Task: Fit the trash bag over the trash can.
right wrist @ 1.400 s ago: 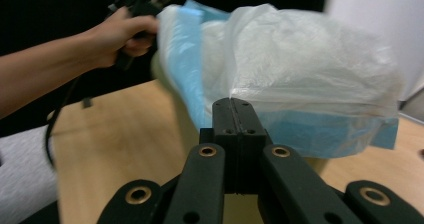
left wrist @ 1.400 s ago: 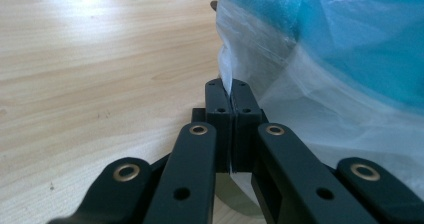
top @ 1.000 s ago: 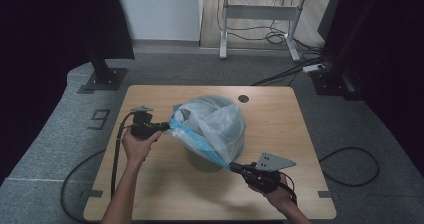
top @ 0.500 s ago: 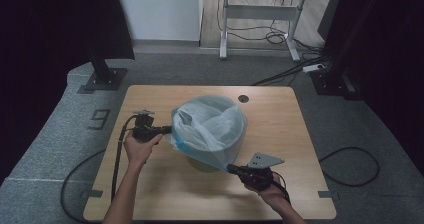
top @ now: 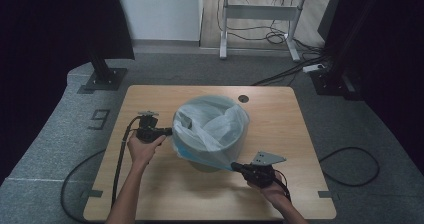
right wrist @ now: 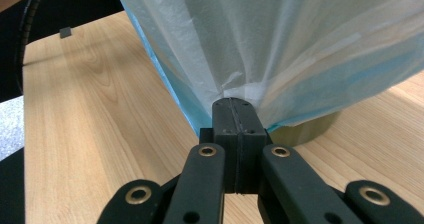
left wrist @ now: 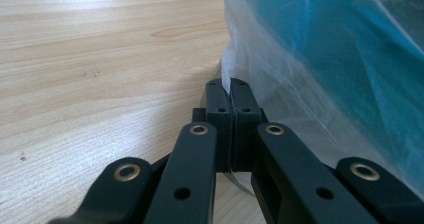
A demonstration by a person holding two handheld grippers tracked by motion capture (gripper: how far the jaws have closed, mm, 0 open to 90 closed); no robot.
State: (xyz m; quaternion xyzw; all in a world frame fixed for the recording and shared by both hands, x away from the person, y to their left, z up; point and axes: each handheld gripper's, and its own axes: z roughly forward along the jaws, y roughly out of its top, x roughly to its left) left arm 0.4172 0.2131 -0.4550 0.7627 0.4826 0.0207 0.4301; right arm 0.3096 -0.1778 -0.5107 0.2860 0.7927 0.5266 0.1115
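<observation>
Plastic bag (top: 212, 129), pale blue and see-through, sits at the centre of the high view, draped over a round bin (top: 205, 165) whose base peeks out under its lower edge. Both stand on the wooden table (top: 280, 124), which spans the middle of the frame, with grey carpet (top: 45, 149) around it. At the bag's left edge the left gripper (top: 169, 131) is clamped on the film; in the left gripper view its jaws meet with a white fold of bag (left wrist: 226, 79) pinched between them. At the lower right of the bag the right gripper (top: 234, 166) is likewise clamped on a stretched corner (right wrist: 240, 91), with the bin's base (right wrist: 310, 129) just behind.
</observation>
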